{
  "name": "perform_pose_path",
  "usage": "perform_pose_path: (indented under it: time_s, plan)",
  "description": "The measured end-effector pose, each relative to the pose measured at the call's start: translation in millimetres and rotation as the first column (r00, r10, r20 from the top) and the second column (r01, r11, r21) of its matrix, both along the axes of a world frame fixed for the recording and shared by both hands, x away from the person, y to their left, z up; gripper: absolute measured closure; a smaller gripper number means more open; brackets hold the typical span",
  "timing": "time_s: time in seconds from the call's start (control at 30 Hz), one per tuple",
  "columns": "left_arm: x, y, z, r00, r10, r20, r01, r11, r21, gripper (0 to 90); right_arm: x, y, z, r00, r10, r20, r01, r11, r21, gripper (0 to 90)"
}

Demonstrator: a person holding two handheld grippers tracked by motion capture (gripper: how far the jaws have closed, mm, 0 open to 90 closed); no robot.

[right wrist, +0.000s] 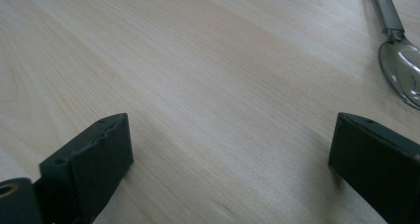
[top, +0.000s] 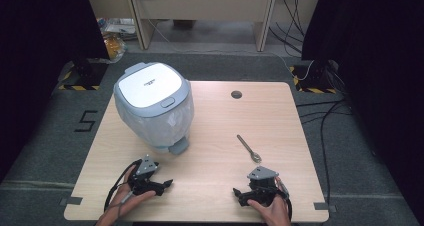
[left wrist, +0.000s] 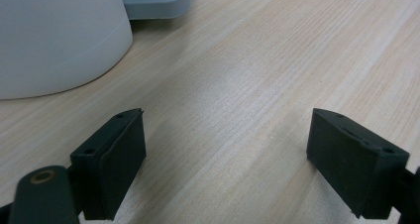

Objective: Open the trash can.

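On the counter point(top: 210, 131), the spoon point(top: 249, 149) lies flat just ahead of the right claw point(top: 238, 194), the rice cooker point(top: 153, 106) ahead of the left claw point(top: 167, 184). Both claws gape wide, empty. The thin spoon could skid away under a pinch.

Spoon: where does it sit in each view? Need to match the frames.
High view: spoon lies right of centre on the table, bowl toward the right gripper.
Left gripper view: no spoon; the rice cooker stands at upper left.
Right gripper view: spoon at the top right edge, bowl nearest the right-hand jaw.
Shared landmark: the light wood-grain tabletop.
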State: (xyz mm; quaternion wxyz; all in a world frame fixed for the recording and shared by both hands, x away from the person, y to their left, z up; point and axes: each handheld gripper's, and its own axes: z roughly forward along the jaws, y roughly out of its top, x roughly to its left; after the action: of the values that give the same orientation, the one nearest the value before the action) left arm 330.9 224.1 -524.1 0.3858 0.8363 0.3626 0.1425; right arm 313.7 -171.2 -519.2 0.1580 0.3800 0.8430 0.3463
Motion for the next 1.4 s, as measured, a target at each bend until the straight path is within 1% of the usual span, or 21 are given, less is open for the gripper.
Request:
perform_pose_path:
  time_s: [0.17,0.3,0.4,0.43,0.47,0.53,0.57,0.6,0.67,0.73,0.77,0.8,0.83,0.9,1.03,1.13,1.3,1.4]
  plan:
    - [0.1,0.2,0.0,1.0000,0.007,0.002,-0.007,1.0000,-0.002,15.3,-0.6,-1.9,0.3,1.0000,0.004,0.006,-0.004,1.000,0.006,6.9]
    - [-0.1,0.9,0.1,0.9999,0.010,0.007,-0.010,0.9998,-0.019,18.3,-0.9,-2.1,0.6,0.9999,0.007,0.008,-0.007,1.000,0.006,8.2]
    - [-1.5,0.8,0.8,0.9998,-0.004,0.017,0.005,0.9997,-0.023,20.0,-1.1,-2.1,0.7,0.9999,0.005,0.009,-0.005,1.000,0.006,8.5]
    - [-1.6,-0.1,0.5,0.9999,-0.005,0.011,0.005,0.9995,-0.030,21.7,-1.1,-2.1,0.7,0.9999,0.005,0.009,-0.005,1.000,0.006,8.5]
    - [-1.8,-1.2,0.9,0.9999,-0.017,0.003,0.017,0.9994,-0.029,22.0,-1.2,-2.1,0.7,1.0000,0.004,0.008,-0.004,1.000,0.006,8.5]
    - [-2.7,-3.4,1.7,0.9996,-0.027,0.009,0.028,0.9982,-0.054,21.7,-0.8,-2.4,0.6,0.9999,0.006,0.010,-0.006,1.000,0.006,8.6]
    - [-3.1,-4.5,2.3,0.9993,-0.034,0.014,0.034,0.9977,-0.058,21.9,-0.6,-2.5,0.5,0.9999,0.005,0.011,-0.006,1.000,0.007,8.6]
    - [-3.8,-6.5,3.1,0.9986,-0.046,0.027,0.047,0.9971,-0.059,22.8,-0.5,-2.6,0.5,0.9999,0.006,0.011,-0.006,1.000,0.007,8.6]
    - [-5.3,-10.5,6.8,0.9964,-0.066,0.054,0.068,0.9969,-0.039,24.7,-0.3,-2.8,0.5,0.9999,0.005,0.011,-0.005,1.000,0.006,8.6]
    - [-4.6,-12.7,10.3,0.9955,-0.074,0.060,0.077,0.9955,-0.055,24.5,-0.2,-2.7,0.5,0.9999,0.004,0.011,-0.004,1.000,0.007,8.6]
    - [-3.9,-13.9,11.2,0.9953,-0.074,0.063,0.078,0.9945,-0.070,23.7,-0.2,-2.7,0.5,0.9999,0.004,0.011,-0.004,1.000,0.007,8.5]
    - [-3.1,-14.6,12.6,0.9950,-0.075,0.066,0.080,0.9940,-0.074,23.3,-0.2,-2.7,0.5,0.9999,0.004,0.011,-0.004,1.000,0.007,8.6]
    - [-1.6,-16.8,14.3,0.9941,-0.073,0.080,0.080,0.9929,-0.088,23.4,-0.2,-2.7,0.5,0.9999,0.004,0.011,-0.004,1.000,0.007,8.5]
    - [1.8,-20.3,17.3,0.9922,-0.080,0.095,0.089,0.9920,-0.090,24.6,-0.1,-2.7,0.5,0.9999,0.004,0.011,-0.004,1.000,0.006,8.5]
    - [11.4,-26.9,21.1,0.9925,-0.076,0.096,0.087,0.9886,-0.123,24.4,0.1,-2.7,0.5,0.9999,0.004,0.010,-0.005,1.000,0.006,8.5]
    - [19.7,-32.9,23.5,0.9932,-0.067,0.095,0.082,0.9832,-0.163,23.1,0.1,-2.7,0.5,0.9999,0.005,0.010,-0.005,1.000,0.006,8.4]
    - [29.2,-42.3,26.2,0.9927,-0.054,0.108,0.072,0.9829,-0.169,23.2,0.2,-2.7,0.5,0.9999,0.005,0.010,-0.005,1.000,0.006,8.4]
    - [34.0,-46.4,25.4,0.9924,-0.046,0.114,0.063,0.9866,-0.151,23.6,0.2,-2.7,0.5,0.9999,0.006,0.010,-0.006,1.000,0.006,8.4]
